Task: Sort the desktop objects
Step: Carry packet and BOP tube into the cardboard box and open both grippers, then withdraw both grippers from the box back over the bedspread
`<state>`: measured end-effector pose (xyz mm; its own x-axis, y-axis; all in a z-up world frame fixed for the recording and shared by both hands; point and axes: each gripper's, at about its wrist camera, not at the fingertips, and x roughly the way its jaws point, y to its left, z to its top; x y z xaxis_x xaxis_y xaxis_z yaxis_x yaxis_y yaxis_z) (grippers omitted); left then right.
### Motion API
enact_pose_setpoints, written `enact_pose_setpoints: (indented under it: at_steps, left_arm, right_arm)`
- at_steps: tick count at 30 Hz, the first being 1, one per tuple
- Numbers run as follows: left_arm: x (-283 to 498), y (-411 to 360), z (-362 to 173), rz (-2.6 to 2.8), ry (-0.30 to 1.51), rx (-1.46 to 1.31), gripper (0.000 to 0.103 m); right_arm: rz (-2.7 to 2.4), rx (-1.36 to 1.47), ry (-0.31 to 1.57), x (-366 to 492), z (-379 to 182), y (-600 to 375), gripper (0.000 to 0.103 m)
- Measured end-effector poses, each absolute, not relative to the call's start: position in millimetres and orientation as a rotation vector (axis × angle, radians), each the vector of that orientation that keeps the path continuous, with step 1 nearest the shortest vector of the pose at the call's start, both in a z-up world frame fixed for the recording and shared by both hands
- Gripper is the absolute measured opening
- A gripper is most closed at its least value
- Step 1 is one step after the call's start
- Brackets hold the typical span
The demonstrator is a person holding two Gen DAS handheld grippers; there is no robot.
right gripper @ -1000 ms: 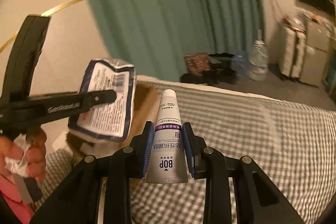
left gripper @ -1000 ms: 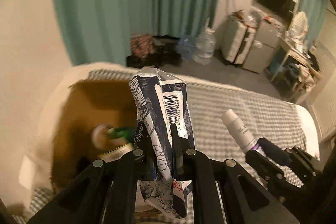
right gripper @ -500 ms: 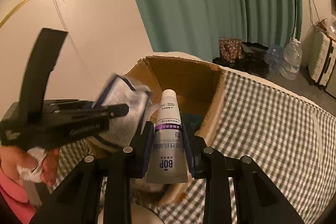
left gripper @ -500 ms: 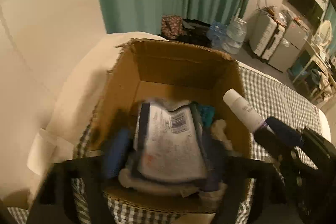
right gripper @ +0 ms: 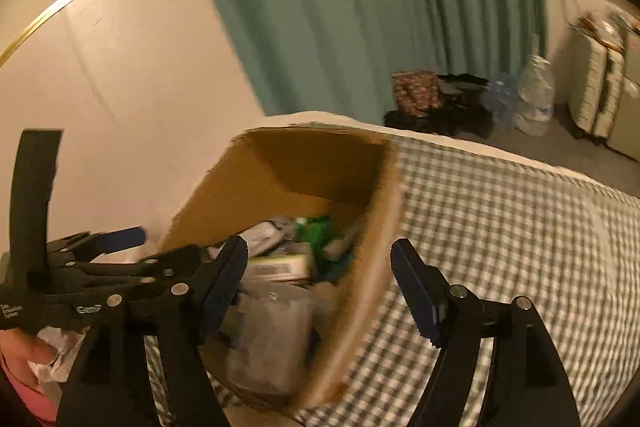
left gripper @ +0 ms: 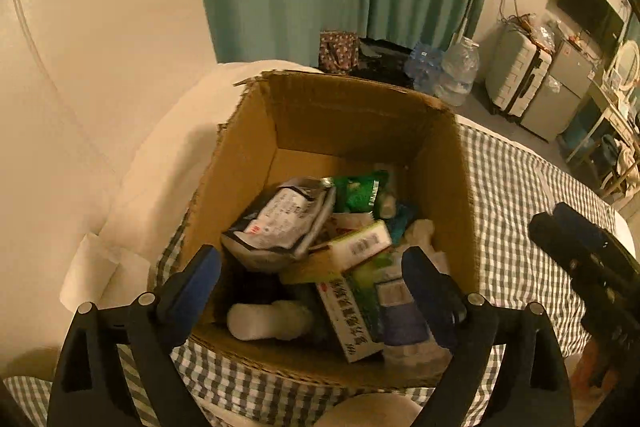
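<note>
Both tongs above the open cardboard box on the checked cloth. The left gripper — a second ago clamped on a dark-and-white packet — now has its jaws opening with nothing between them; the packet lies inside the box, on the other items, beside a green-and-white carton. The right gripper — until half a second ago pinching a white tube — is likewise opening and holds nothing; its fingers straddle the box's near wall, and the tube cannot be told apart in the blurred contents. A hand grips the left tool's handle
</note>
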<state>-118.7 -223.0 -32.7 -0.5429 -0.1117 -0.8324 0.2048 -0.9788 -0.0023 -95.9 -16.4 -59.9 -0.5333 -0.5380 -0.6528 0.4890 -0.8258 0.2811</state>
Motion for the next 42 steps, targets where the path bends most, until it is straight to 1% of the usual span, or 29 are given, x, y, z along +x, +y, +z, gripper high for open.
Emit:
enact_pose_setpoints:
  at_steps: [4,7,10,14,18,22,25,27,29,36,37,42]
  left_arm:
    - [-112,-191,-29,-2.662,0.132,1.402,0.098]
    - [-108,-156,-23,-2.699,0.073,1.38,0.1]
    - [-107,-119,-18,-2.746,0.028,1.35,0.102]
    - [-110,-76,-20,-2.78,0.049,1.323,0.103]
    - [-124,-29,-37,-2.773,0.06,1.353,0.103]
    - [-147,18,-64,-2.759,-0.028,1.41,0.103]
    - [-163,43,-85,-2.778,-0.075,1.458,0.103]
    - [-171,53,-100,-2.773,-0.102,1.469,0.103]
    - [-183,60,-116,-2.754,-0.123,1.485,0.103]
    - [-231,55,-156,-2.711,-0.059,1.501,0.103]
    - [-240,52,-162,-2.709,-0.04,1.501,0.103]
    - [-270,41,-184,-2.726,0.017,1.49,0.103]
  right_arm:
    - [-2.424,1.042,-0.089,-98,-62,26,0.076]
    - [-2.514,1.031,-0.088,-93,-58,64,0.08]
    - [-2.603,1.034,-0.09,-89,-56,106,0.081]
    - [-2.677,1.054,-0.128,-85,-58,166,0.081]
    - [-2.755,1.052,-0.157,-85,-69,219,0.081]
    - [-2.772,1.084,-0.231,-93,-90,256,0.081]
    - [-2.773,1.126,-0.186,-106,-108,266,0.081]
    - [-2.773,1.122,-0.104,-114,-119,266,0.081]
    - [-2.758,1.123,-0.083,-125,-132,264,0.081]
    - [-2.676,1.138,-0.228,-166,-182,266,0.081]
    - [-2.679,1.14,-0.224,-172,-187,264,0.081]
    - [-2.732,1.134,-0.11,-207,-200,248,0.081]
